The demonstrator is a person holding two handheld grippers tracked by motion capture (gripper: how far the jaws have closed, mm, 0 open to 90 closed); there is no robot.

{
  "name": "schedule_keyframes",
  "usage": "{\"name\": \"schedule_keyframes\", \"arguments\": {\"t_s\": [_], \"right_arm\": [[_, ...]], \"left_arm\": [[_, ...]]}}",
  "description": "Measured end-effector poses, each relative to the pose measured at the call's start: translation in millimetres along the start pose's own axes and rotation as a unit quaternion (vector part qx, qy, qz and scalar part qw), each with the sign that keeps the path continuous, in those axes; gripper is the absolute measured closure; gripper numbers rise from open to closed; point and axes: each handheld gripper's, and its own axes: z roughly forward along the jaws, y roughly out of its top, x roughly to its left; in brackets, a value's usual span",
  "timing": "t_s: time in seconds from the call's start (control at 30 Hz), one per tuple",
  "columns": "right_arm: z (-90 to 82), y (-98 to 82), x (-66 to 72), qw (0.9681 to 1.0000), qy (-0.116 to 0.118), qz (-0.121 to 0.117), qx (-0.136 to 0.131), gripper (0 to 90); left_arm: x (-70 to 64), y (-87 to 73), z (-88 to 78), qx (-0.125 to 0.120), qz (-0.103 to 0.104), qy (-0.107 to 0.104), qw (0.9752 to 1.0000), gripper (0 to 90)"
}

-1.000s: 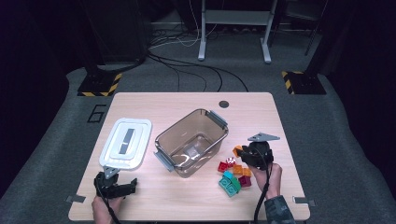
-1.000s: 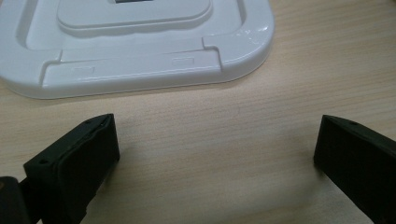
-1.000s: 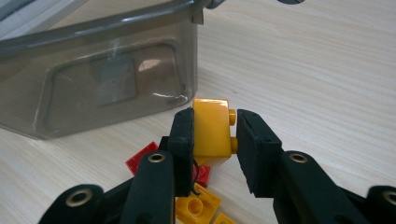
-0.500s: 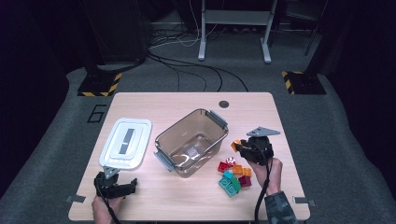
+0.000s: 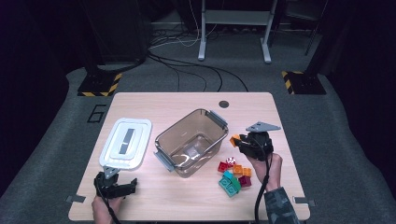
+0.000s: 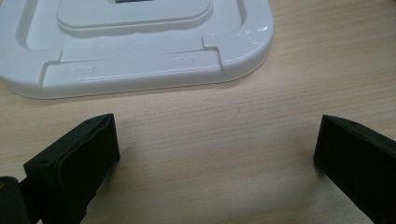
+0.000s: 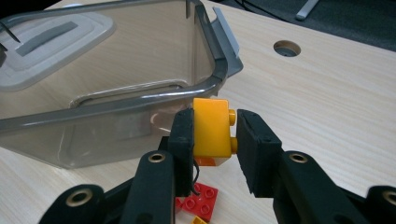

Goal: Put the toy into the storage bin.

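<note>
Nearest the person, at the front edge of the worktop [image 5: 187, 200] and left of the clear bin [image 5: 189, 142], the left gripper [image 5: 122, 185] is held low with its jaws spread wide over bare wood, nothing between them; the white lid [image 6: 140, 51] lies just beyond them. To the right of the bin, a heap of toy bricks [image 5: 233, 176] in red, teal, orange and maroon is left on the worktop beside the bin's near right corner. Above that heap, the right gripper [image 7: 215, 135] is seen with its jaws pinching a yellow-orange brick [image 7: 212, 133], studs turned toward one pad. Compared with a second ago, the right gripper has been lifted off the heap and carried toward the bin's right wall, the brick held with it; the left gripper has been kept where it was. The brick is judged to be picked and on its way into the bin, which is seen to hold no bricks yet. Farther off, beyond the bin, a round cable hole [image 5: 224, 104] is set in the worktop.
</note>
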Motion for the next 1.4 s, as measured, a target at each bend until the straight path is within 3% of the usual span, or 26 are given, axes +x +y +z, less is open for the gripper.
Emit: {"name": "schedule_keyframes", "arguments": {"t_s": [0.87,1.4], "right_arm": [[2.3,28.0,7.8,0.9997,0.006,-0.019,-0.015,67.9],[19.3,49.9,12.6,0.9993,0.008,-0.033,-0.018,68.0]], "left_arm": [[-0.1,0.0,0.0,0.000,-0.001,0.000,1.0000,0.0],[-0.1,0.0,0.0,0.000,-0.001,0.000,1.0000,0.0]]}}
